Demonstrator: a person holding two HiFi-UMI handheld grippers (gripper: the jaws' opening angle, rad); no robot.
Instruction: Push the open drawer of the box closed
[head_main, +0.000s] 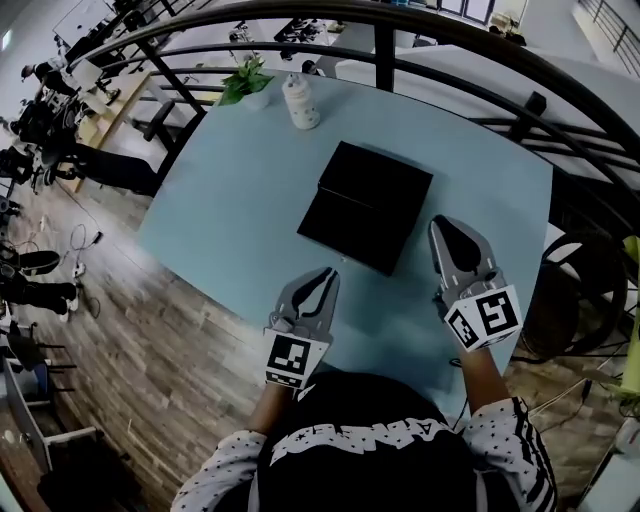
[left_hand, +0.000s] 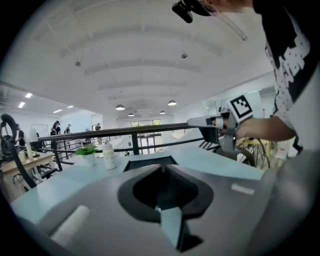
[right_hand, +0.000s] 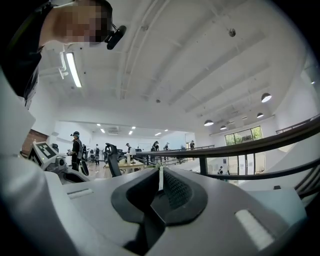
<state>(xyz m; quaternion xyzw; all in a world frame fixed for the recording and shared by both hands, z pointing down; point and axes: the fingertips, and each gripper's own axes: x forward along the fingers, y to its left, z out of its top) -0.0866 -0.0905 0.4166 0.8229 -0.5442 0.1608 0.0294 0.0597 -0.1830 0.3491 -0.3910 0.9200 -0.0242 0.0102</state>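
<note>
**Both grippers shut and empty, short of the box**

Nearest the table edge stands the person, in a black-and-white patterned top, holding one gripper in each hand over the pale blue table (head_main: 230, 210).

The left gripper (head_main: 326, 276) sits on the person's side of the box (head_main: 365, 205), just left of its nearest corner and apart from it. Its jaws are together at the tips with nothing between them.

The right gripper (head_main: 447, 226) sits to the right of the box, near that edge, with a strip of bare table showing between the two. Its jaws are likewise pressed together and carry nothing.

The box is black, flat and rectangular. It lies near the middle of the table, turned at an angle to the table edge. A line crosses its top from side to side. From above I cannot tell how far the drawer stands out.

Beyond the box, towards the far left edge of the table, a white bottle (head_main: 300, 102) stands upright. A small green plant (head_main: 245, 80) in a pale pot is just left of the bottle.

Behind the box and the table runs a dark metal railing (head_main: 385, 55). Wooden floor (head_main: 150, 330) shows left of the table.
</note>
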